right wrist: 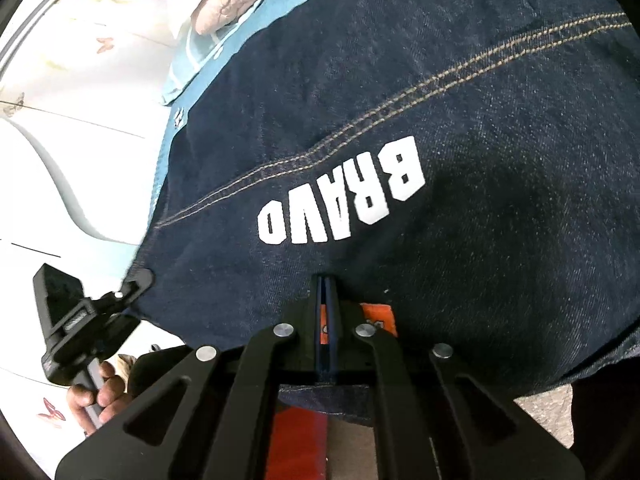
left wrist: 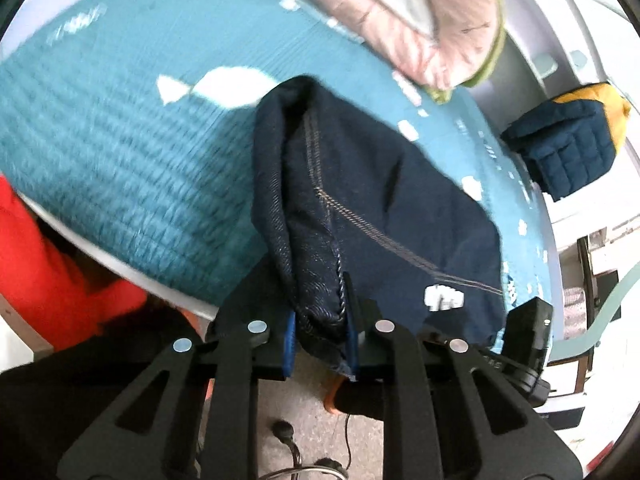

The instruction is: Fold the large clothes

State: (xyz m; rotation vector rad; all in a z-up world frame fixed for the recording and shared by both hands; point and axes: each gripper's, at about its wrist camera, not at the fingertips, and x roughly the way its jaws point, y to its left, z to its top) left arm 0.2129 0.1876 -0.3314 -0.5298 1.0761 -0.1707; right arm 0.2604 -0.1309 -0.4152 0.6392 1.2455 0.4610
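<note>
A dark blue denim garment [left wrist: 360, 208] with tan double stitching lies partly on a teal bedspread [left wrist: 120, 140]. My left gripper [left wrist: 320, 332] is shut on a bunched seam edge of it, held between the blue pads. In the right wrist view the denim garment [right wrist: 440, 160] fills the frame, with white "BRAVO" lettering [right wrist: 340, 196]. My right gripper [right wrist: 326, 312] is shut on its near edge. The other gripper [right wrist: 80, 320] shows at the lower left, held in a hand.
A pink quilted item [left wrist: 420, 20] lies at the far side of the bed. A folded navy and yellow padded jacket [left wrist: 572, 140] sits to the right. An orange cloth [left wrist: 48, 260] is at the left. Cables [left wrist: 304, 452] lie on the floor below.
</note>
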